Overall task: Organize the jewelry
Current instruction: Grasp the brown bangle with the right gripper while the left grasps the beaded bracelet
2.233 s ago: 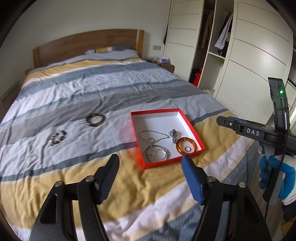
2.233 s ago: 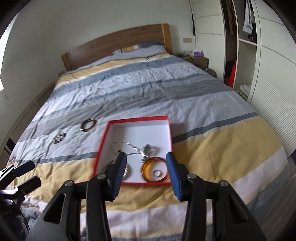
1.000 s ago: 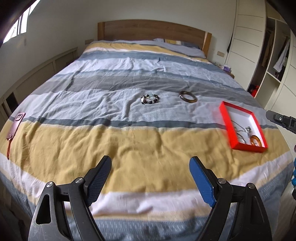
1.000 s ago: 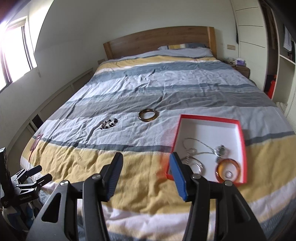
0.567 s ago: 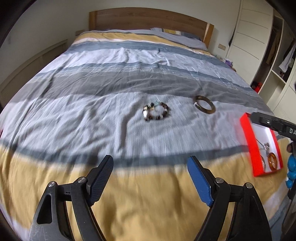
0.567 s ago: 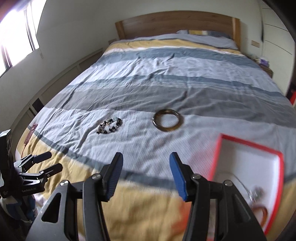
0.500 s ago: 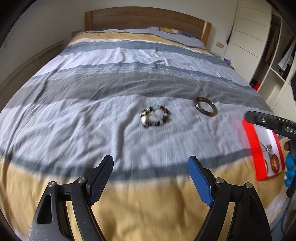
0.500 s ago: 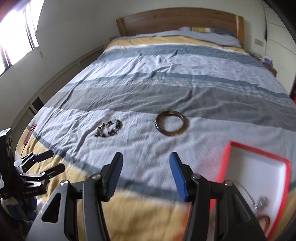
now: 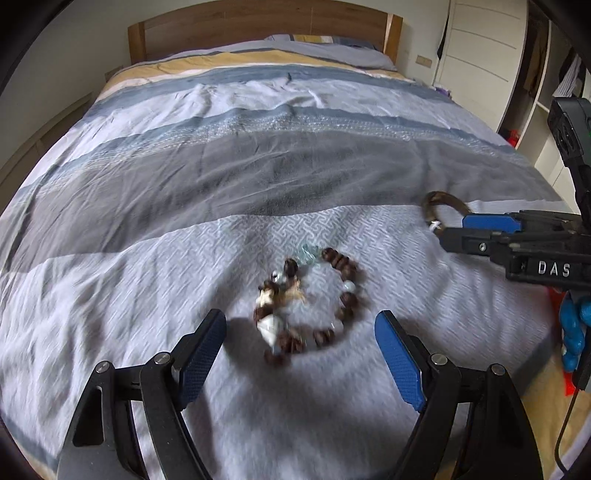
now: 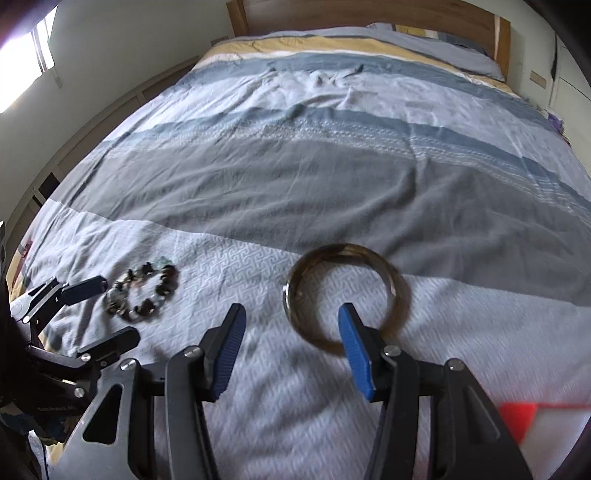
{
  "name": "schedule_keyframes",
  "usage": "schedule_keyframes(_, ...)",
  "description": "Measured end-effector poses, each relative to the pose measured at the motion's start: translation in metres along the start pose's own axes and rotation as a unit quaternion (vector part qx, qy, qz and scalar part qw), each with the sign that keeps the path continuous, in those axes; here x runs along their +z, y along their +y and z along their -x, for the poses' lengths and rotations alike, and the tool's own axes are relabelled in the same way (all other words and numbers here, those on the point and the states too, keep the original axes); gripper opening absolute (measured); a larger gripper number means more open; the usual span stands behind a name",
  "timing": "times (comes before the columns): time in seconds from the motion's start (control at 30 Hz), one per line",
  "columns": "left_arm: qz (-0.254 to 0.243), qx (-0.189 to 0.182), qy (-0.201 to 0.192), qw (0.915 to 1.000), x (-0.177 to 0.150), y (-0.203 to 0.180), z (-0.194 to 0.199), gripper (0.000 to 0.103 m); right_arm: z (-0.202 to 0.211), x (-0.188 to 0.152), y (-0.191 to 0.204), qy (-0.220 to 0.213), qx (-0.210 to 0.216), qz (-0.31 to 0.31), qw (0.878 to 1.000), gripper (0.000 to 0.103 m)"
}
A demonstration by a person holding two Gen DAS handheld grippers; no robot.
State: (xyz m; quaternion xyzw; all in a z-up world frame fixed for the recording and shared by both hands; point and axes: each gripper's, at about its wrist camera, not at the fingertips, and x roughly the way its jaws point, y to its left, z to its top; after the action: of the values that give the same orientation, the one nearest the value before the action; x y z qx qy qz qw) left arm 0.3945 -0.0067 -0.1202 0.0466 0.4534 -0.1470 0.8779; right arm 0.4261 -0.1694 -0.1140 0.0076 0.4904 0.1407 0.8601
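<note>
Blurred by motion: bead bracelet [image 9: 308, 306], individual beads hard to tell apart. Cut off at lower right: red box corner [image 10: 517, 411], contents out of sight. Left tool [image 9: 301, 343] spread wide, holding nothing, poised just short of the bracelet. Right of the bracelet, brown bangle [image 10: 345, 293] flat on the bed [image 10: 332, 177]; right tool [image 10: 291, 330] also open and empty, one finger overlapping the bangle's near rim. Striped grey, blue and yellow cover; wooden headboard [image 9: 258, 26] beyond.

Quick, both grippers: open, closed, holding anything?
Left hand-held gripper: open, empty, around the brown beaded bracelet.
Right hand-held gripper: open, empty, at the dark brown bangle.
</note>
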Motion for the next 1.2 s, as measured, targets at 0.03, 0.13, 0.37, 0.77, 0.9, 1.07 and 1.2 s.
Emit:
schedule_keyframes(0.03, 0.001, 0.003, 0.003, 1.0, 0.001, 0.0, -0.005, 0.082, -0.006, 0.001, 0.0, 0.004, 0.002, 0.001, 1.0, 0.05)
schedule_keyframes(0.13, 0.0, 0.007, 0.008, 0.9999, 0.001, 0.0, -0.015, 0.082, -0.021, 0.002, 0.0, 0.011, 0.0, 0.003, 1.0, 0.048)
schedule_keyframes(0.37, 0.012, 0.0, -0.001, 0.9999, 0.007, 0.002, -0.023, 0.057, -0.032, -0.001, -0.002, 0.002, 0.031, -0.025, 0.999, 0.011)
schedule_keyframes(0.77, 0.053, -0.037, -0.012, 0.9979, -0.012, 0.012, 0.007, 0.016, -0.002, -0.025, 0.008, -0.036, 0.107, -0.082, 0.99, 0.009)
schedule_keyframes(0.9, 0.058, -0.035, -0.014, 0.9976, -0.027, 0.011, 0.03, 0.015, 0.018, -0.036, 0.013, -0.051, 0.128, -0.1, 0.985, 0.008)
schedule_keyframes(1.07, 0.064, -0.03, -0.018, 0.9974, -0.047, 0.009, 0.064, 0.015, 0.053, -0.054, 0.025, -0.067, 0.141, -0.108, 0.982, 0.008)
schedule_keyframes(1.2, 0.064, -0.028, -0.024, 0.9973, -0.064, 0.004, 0.097, 0.015, 0.085, -0.072, 0.033, -0.076, 0.144, -0.107, 0.981, 0.008)
